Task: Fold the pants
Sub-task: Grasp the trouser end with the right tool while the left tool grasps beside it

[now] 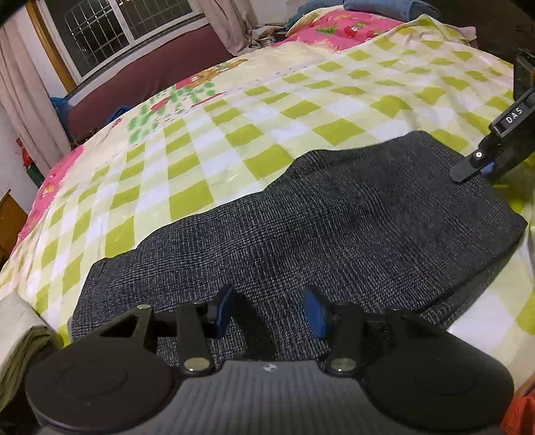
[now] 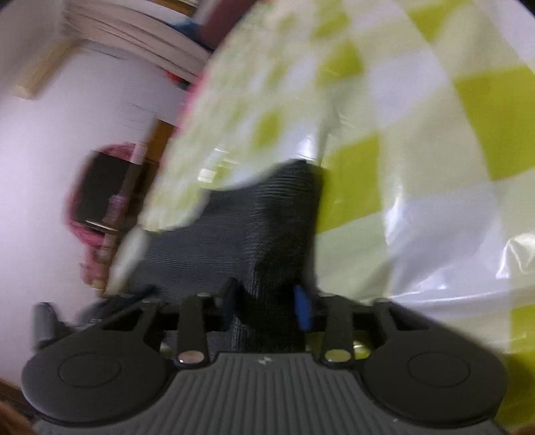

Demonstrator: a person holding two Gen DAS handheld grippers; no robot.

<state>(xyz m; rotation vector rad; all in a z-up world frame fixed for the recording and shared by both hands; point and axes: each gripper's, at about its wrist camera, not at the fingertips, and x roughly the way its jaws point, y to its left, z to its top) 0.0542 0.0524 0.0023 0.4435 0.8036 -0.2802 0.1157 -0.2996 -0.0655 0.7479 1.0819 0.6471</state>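
A pair of dark grey woven pants (image 1: pixel 334 227) was laid flat across the near part of a bed, already doubled into a long band running from the lower left toward the right edge. The cloth was judged soft and limp, of middling weight, with a coarse weave unlikely to slip between pads; it was expected to sag and drape wherever it was not supported, so an end or a corner was thought the best place for a hold, with both ends lifted together.

The left gripper (image 1: pixel 267 313) was held low over the near edge of the pants, its blue-padded fingers (image 1: pixel 314 313) set apart with nothing between them. The right gripper (image 2: pixel 267 301) was clamped on a bunched fold of the same cloth at the far right corner, the fabric seen raised into a ridge in the blurred right wrist view.

Beneath the pants, a green-and-white checked sheet (image 1: pixel 207 140) with a glossy, plastic-like sheen was spread over the bed (image 1: pixel 110 200); it was judged liable to wrinkle or be pinched along with the cloth. A pale folded cloth (image 1: pixel 20 334) lay at the near left corner, and a window (image 1: pixel 123 30) with curtains stood well beyond. Nothing was seen lying on the pants themselves.
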